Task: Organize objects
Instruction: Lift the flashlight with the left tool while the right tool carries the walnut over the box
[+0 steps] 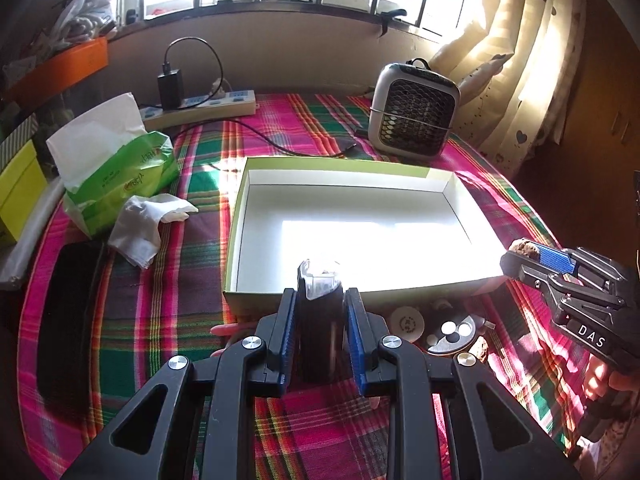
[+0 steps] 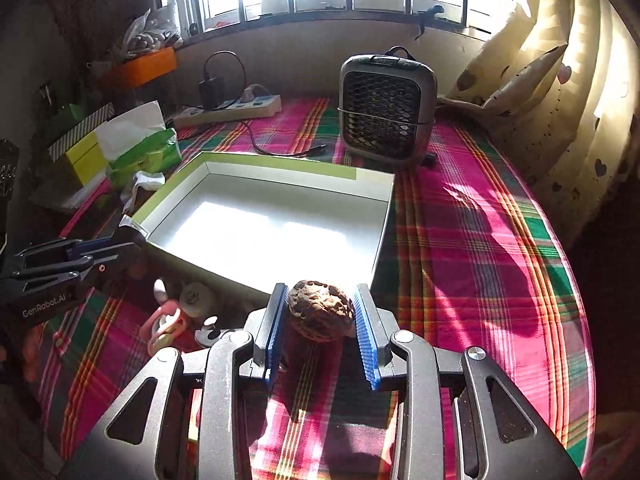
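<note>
Each claw is clamped on one item, the left claw on a dark clear-capped bottle and the right claw on a walnut, both poised just before the near wall of the empty box, probably for dropping inside.

The shallow box lies open at the top, its white floor bare, so its whole inside is free to enter from above. At 12 o'clock behind it a small fan and a black cable stand in the way. At 9 o'clock a tissue pack and a crumpled tissue crowd the table. At 3 o'clock the plaid cloth is bare out to the curtain. Small items lie against the near wall.
</note>
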A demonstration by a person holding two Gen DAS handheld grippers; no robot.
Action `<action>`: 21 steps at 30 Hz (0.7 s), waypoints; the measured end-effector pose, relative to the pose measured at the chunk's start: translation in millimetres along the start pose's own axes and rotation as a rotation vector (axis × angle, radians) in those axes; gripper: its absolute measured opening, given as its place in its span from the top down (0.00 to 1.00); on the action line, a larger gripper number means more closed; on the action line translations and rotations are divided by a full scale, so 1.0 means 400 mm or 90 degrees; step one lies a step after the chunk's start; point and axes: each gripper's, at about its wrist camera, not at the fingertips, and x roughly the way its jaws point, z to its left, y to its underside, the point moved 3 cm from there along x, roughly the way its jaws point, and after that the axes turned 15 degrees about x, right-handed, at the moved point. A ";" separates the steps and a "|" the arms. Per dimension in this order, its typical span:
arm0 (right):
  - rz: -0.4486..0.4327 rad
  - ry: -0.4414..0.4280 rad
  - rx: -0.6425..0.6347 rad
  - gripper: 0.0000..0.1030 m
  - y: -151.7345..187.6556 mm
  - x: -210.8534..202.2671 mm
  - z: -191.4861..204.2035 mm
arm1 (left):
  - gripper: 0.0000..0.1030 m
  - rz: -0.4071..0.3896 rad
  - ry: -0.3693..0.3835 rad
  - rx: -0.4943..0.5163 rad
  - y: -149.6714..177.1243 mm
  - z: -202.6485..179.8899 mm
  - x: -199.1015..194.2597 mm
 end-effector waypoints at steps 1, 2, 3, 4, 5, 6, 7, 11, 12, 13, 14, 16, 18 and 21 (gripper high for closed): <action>-0.002 -0.001 0.001 0.67 -0.009 0.002 0.004 | 0.80 0.001 0.001 -0.003 -0.004 0.002 0.002; -0.004 -0.002 0.003 0.67 -0.018 0.003 0.007 | 0.80 -0.001 0.004 -0.002 -0.009 0.004 0.004; -0.006 -0.003 0.002 0.67 -0.026 0.006 0.010 | 0.80 -0.003 0.005 0.002 -0.014 0.004 0.005; -0.007 -0.004 0.001 0.67 -0.034 0.009 0.013 | 0.80 -0.004 0.003 0.006 -0.020 0.004 0.008; -0.008 -0.003 0.001 0.67 -0.040 0.011 0.016 | 0.80 -0.004 0.002 0.010 -0.024 0.004 0.010; -0.010 -0.002 0.001 0.67 -0.046 0.014 0.018 | 0.80 -0.005 0.003 0.013 -0.028 0.005 0.013; -0.011 -0.002 0.004 0.67 -0.052 0.016 0.019 | 0.80 -0.004 0.002 0.011 -0.028 0.007 0.014; -0.015 -0.003 0.010 0.67 -0.059 0.020 0.026 | 0.80 0.000 0.008 0.010 -0.016 0.012 0.017; -0.013 -0.002 0.010 0.67 -0.057 0.022 0.028 | 0.80 0.001 0.013 0.009 -0.010 0.012 0.016; -0.012 -0.003 0.010 0.67 -0.054 0.022 0.029 | 0.80 -0.001 0.012 0.008 -0.004 0.012 0.013; -0.012 -0.004 0.009 0.67 -0.051 0.022 0.031 | 0.80 -0.003 0.012 0.006 0.001 0.014 0.008; -0.009 -0.007 0.010 0.67 -0.043 0.022 0.033 | 0.80 -0.008 0.020 -0.001 0.014 0.016 -0.003; -0.006 -0.009 0.012 0.67 -0.033 0.023 0.033 | 0.80 -0.011 0.024 -0.006 0.028 0.018 -0.015; 0.004 -0.010 0.016 0.67 -0.016 0.028 0.032 | 0.80 -0.014 0.024 -0.004 0.052 0.013 -0.034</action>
